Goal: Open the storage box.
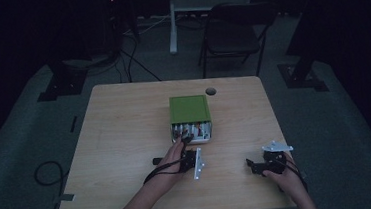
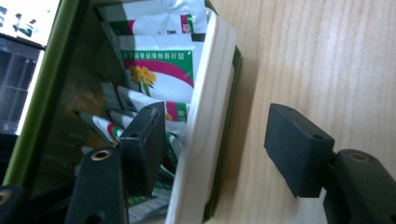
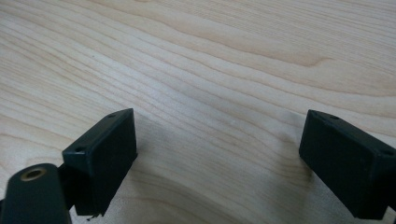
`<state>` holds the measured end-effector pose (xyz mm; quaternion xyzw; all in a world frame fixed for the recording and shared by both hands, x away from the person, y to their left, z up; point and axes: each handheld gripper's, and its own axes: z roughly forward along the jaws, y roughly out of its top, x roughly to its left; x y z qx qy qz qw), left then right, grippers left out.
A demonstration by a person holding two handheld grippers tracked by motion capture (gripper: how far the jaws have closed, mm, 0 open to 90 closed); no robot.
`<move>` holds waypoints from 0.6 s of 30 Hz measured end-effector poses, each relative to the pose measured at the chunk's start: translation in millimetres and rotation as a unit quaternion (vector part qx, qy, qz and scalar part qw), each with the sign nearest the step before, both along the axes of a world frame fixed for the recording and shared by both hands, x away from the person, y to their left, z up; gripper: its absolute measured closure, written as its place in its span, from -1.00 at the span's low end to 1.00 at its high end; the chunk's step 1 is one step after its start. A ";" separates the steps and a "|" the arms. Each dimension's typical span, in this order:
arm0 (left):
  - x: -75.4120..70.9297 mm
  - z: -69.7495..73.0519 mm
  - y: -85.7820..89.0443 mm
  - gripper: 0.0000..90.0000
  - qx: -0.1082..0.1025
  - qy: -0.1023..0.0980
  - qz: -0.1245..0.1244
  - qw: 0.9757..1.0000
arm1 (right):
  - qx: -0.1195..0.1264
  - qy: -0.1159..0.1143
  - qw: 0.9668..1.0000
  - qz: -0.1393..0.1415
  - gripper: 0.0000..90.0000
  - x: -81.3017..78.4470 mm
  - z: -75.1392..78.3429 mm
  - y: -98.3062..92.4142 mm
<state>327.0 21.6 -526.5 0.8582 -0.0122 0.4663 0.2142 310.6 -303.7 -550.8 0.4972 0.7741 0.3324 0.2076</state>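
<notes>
My left gripper [image 1: 185,145] sits at the near, open end of the green box [image 1: 189,108], which lies on its side around the middle of the table [image 1: 125,134]. My left jaws straddle the box's white rim [image 2: 205,140]: one jaw is inside the opening, among the packets [image 2: 159,70] stacked there, and the other is outside, over bare wood. The jaws stand about half apart, and there is a visible gap between the outer jaw and the box wall, so they are not pressing on it. The packets are white with green and red bands and a small yellow flower print; whether the inner jaw touches one I cannot tell.

My right gripper [image 1: 258,165] rests well to the right of the box, near the table's near edge, with my right hand [image 1: 287,176] behind it. Its jaws stand wide over plain wood grain with nothing between them.
</notes>
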 end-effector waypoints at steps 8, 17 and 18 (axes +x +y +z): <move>4.1 -1.7 -7.2 0.08 0.032 -0.028 0.010 0.999 | 0.000 0.000 1.000 0.000 -0.76 0.0 0.0 0.0; 6.6 -4.6 -13.7 0.33 0.062 -0.049 0.005 0.997 | 0.000 0.000 1.000 0.000 -0.76 0.0 0.0 0.0; 7.0 -4.7 -14.0 0.35 0.064 -0.048 0.006 0.997 | 0.000 0.000 1.000 0.000 -0.76 0.0 0.0 0.0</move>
